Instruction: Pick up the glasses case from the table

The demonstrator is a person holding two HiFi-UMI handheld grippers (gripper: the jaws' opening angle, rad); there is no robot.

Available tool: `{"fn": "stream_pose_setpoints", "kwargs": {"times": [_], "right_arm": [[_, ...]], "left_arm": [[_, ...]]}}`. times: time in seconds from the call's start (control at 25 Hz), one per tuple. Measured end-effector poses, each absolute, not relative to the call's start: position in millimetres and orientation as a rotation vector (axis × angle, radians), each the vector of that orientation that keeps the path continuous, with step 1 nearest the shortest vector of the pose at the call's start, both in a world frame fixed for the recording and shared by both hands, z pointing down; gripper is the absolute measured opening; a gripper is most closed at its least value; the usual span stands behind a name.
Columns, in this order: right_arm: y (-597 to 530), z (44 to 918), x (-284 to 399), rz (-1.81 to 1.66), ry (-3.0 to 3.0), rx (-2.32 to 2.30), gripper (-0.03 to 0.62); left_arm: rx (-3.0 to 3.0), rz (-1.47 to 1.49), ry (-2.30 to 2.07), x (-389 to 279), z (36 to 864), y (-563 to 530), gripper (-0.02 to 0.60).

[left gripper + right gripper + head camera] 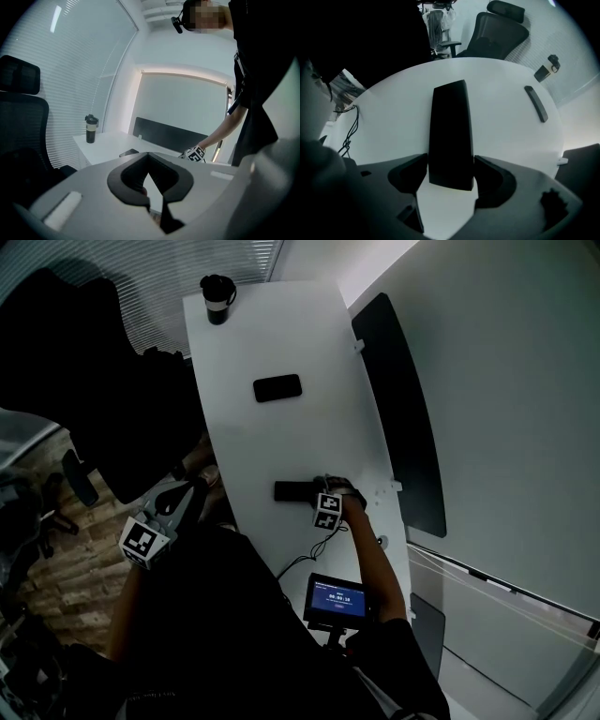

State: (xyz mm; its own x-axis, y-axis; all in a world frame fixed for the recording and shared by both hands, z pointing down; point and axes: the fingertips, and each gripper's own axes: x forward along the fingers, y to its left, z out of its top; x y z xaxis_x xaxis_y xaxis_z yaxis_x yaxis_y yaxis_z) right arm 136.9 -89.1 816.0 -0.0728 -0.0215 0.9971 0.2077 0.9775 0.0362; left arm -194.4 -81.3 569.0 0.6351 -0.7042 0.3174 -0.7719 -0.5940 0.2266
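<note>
A small lit screen (336, 599) sits nearest in the head view, at 6 o'clock, and just past it a thin cable (323, 545) loops on the near end of the bench (281, 334). The left gripper (149, 159) hangs off the bench's left edge at about 8 o'clock. Its jaws are pressed together with nothing between them.

The right gripper (451, 165) points straight down at the near middle of the bench. Its jaws stand wide apart and straddle one end of the case (450, 131), one jaw close against each long side. Whether the pads touch it cannot be told.

The case lies flat on the bench. It is black, smooth and long, with rounded corners, and it lies crosswise, reaching toward 9 o'clock from the gripper.

Bare white bench lies all round the case. Its free end stops short of the left edge, and the right edge at 3 o'clock is well apart. A dark panel (403, 409) runs along that right edge. A chair (84, 381) stands off the left edge at 10 o'clock.

Farther on, at 12 o'clock, a dark flat slab (277, 388) lies well apart from the case. A mug (217, 298) stands at the far left corner, at 11 o'clock.
</note>
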Motion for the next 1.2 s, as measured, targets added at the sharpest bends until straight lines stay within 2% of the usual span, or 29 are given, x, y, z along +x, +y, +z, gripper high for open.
{"fn": "stream_pose_setpoints", "kwargs": {"times": [0.48, 1.0, 1.2], "right_arm": [[-88.8, 818.1, 136.2, -0.114, -1.595, -0.113, 0.313], [-90.7, 813.7, 145.5, -0.025, -1.53, 0.16, 0.311], [-92.8, 817.0, 145.5, 0.158, -1.516, 0.314, 0.311]], "left_arm": [[2.554, 0.277, -1.193, -199.5, 571.1, -78.9, 0.005], [2.57, 0.239, -1.106, -192.2, 566.4, -87.6, 0.005], [2.578, 0.23, -1.088, -202.9, 566.6, -87.2, 0.005]]}}
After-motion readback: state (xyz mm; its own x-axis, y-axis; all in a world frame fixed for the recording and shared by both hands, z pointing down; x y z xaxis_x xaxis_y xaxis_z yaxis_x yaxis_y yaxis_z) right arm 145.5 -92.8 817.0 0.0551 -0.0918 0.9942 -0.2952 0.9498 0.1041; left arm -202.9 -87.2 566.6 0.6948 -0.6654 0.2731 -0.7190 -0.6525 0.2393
